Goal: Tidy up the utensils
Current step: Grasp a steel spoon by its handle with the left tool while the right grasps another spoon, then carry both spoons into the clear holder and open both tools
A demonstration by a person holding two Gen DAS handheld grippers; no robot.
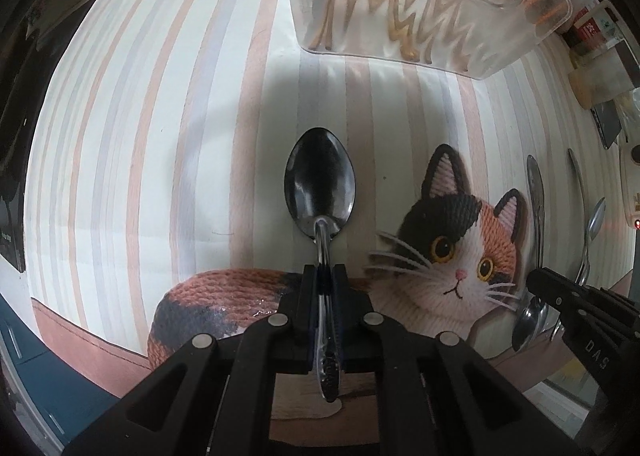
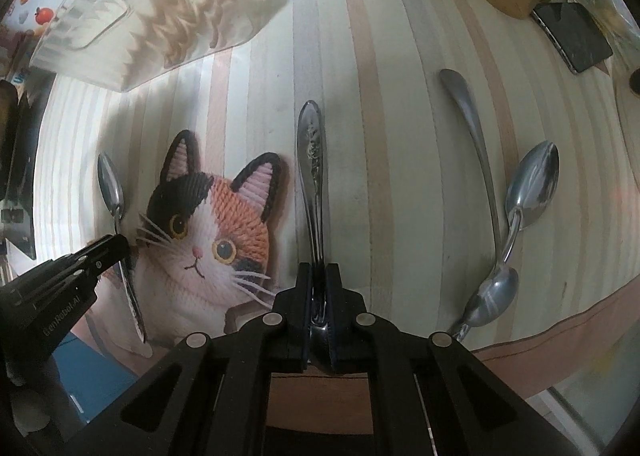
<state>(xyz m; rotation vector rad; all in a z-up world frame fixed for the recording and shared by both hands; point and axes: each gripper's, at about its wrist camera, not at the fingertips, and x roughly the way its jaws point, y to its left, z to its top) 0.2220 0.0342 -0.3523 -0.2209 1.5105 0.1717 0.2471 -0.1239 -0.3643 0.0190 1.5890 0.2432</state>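
- Left gripper (image 1: 324, 276), bottom centre of its view, is clamped on a spoon (image 1: 320, 184) at the thin neck; polished steel is stiff, light and slippery, so it may pivot.
- Right gripper (image 2: 319, 276), bottom centre, pinches the patterned spoon (image 2: 312, 160) near its bowl.
- Two loose spoons (image 2: 500, 224) lie crossed at right.

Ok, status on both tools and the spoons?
Left tool shut on spoon. Right tool shut on patterned spoon. Two loose spoons remain. Path clear.
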